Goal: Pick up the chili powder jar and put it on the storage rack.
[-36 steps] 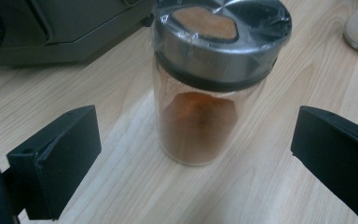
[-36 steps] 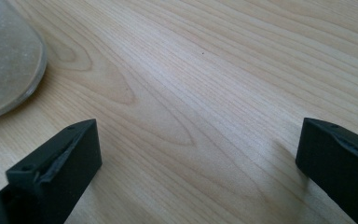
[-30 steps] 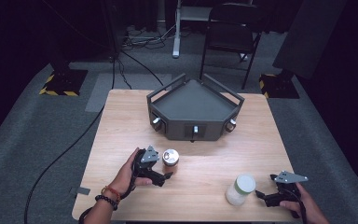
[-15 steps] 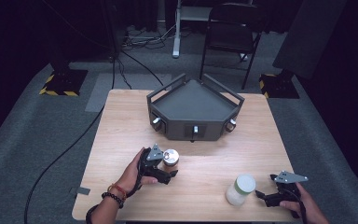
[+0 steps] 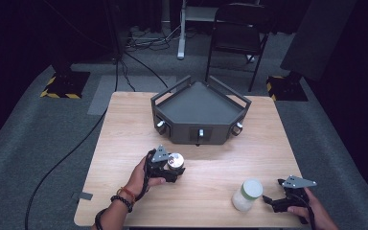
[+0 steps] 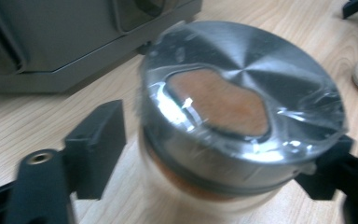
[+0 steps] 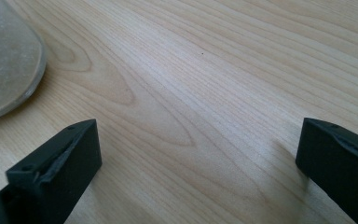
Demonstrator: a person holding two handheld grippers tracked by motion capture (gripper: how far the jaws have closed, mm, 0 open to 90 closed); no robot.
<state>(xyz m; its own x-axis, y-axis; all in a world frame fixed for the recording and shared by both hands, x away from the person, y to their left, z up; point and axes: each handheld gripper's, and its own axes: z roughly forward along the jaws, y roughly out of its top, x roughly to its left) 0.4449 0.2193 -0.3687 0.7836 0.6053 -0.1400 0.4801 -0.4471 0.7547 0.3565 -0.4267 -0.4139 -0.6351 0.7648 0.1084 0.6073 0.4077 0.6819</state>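
Observation:
A small glass jar point(image 5: 175, 161) with a silver metal lid and orange-brown contents stands on the wooden table point(image 5: 211, 158), left of centre. My left gripper point(image 5: 171, 168) has its jaws either side of it. In the left gripper view the jar point(image 6: 242, 107) is blurred; the right jaw touches it and a narrow gap shows at the left jaw, so my left gripper point(image 6: 212, 149) is open. A second jar point(image 5: 247, 194) with a pale lid and white contents stands at the front right. My right gripper point(image 5: 271, 201) lies just right of it, open, over bare wood point(image 7: 200, 154).
A dark grey three-sided tray point(image 5: 199, 103) with knobs on its front stands at the table's back centre. The edge of the white jar point(image 7: 4, 60) shows at the left of the right gripper view. A chair and cables are on the floor beyond.
My left gripper has shifted slightly around the silver-lidded jar, which stays in about the same spot. The right gripper and the white jar have not moved.

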